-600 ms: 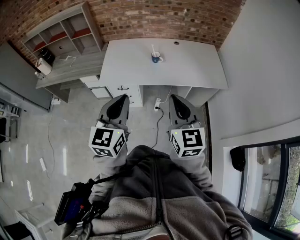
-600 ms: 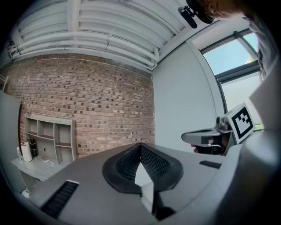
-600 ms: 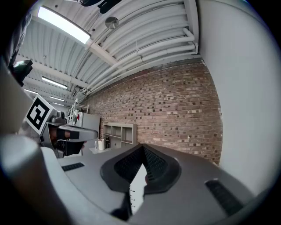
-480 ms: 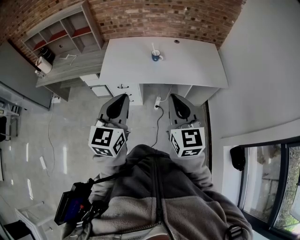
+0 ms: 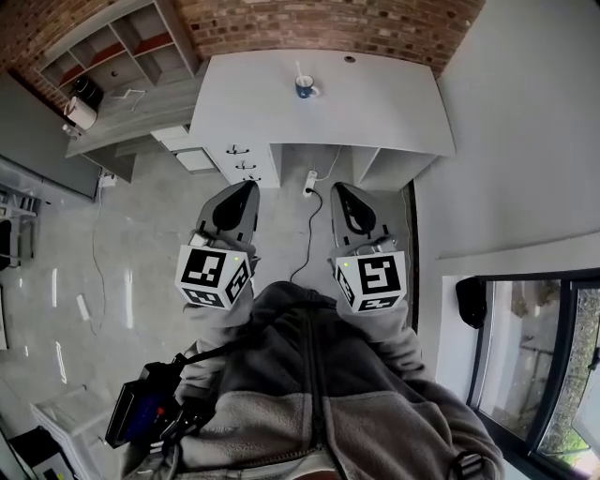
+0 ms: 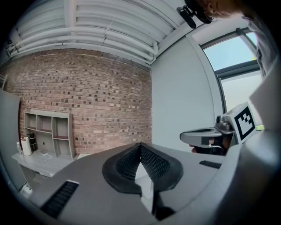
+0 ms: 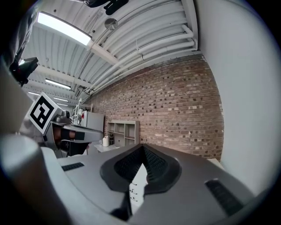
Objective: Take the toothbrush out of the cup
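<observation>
At the far left of the head view, a grey shelf unit (image 5: 112, 52) stands against the brick wall (image 5: 328, 23), with a low side counter in front of it.

My left claw (image 5: 249, 187) hangs over the grey floor (image 5: 141, 244), pointing ahead toward the table (image 5: 375, 108) but well short of it. In the left gripper view this claw (image 6: 140, 145) is clenched: the ribbed pads meet at their tips and grip nothing. Only the pale table edge shows through the gap lower down.

Just ahead of it, under the table's left end, sits a white drawer unit (image 5: 242, 161). A cable (image 5: 309, 220) trails across the floor between my two claws.

The blue cup (image 5: 305, 88) stands upright on the white table, near its far edge and well apart from both claws. The toothbrush (image 5: 299, 71) is in the cup, its pale handle sticking up and leaning a little to the left. Neither claw touches the cup or the toothbrush.

My right claw (image 5: 337, 187) is level with the left one, also over the floor and pointing at the table. In the right gripper view it (image 7: 142, 148) is clenched too, pads together at the tips and empty.

Each gripper view catches the other claw off to the side. Furthest right, beyond the white wall, a dark-framed window (image 5: 534, 375) fills the lower corner.
</observation>
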`<state>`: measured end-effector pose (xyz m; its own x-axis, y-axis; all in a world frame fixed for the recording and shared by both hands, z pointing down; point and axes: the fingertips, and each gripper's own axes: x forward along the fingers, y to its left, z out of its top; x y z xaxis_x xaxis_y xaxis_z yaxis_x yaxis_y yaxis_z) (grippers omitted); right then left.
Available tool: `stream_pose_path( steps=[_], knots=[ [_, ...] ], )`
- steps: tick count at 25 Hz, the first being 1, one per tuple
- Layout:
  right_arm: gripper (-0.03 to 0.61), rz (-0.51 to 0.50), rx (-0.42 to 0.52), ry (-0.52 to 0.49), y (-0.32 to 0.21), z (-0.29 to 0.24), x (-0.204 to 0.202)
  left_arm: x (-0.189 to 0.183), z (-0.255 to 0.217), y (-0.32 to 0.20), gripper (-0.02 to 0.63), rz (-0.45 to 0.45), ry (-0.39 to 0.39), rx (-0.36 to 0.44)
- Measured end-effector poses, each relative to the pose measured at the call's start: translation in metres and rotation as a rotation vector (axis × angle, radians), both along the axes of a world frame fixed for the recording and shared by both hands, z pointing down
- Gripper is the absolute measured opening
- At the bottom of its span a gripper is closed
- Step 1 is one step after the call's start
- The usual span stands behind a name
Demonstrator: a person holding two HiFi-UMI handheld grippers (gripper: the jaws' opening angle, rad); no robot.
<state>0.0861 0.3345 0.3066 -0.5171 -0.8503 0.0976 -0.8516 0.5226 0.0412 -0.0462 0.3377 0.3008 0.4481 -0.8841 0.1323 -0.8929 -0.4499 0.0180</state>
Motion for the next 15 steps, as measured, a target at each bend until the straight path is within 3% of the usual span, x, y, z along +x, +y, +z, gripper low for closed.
stream_pose_path(
  steps=[9,15],
  knots=[
    [0.0,-0.039,0.09,-0.005,0.032,0.029,0.052,0.062,0.032,0.024,0.003,0.015,-0.024,-0.007],
    [0.0,-0.094,0.057,-0.027,0.026,0.042,0.049,0.064,0.04,0.017,0.003,0.006,-0.028,-0.02]
  ],
)
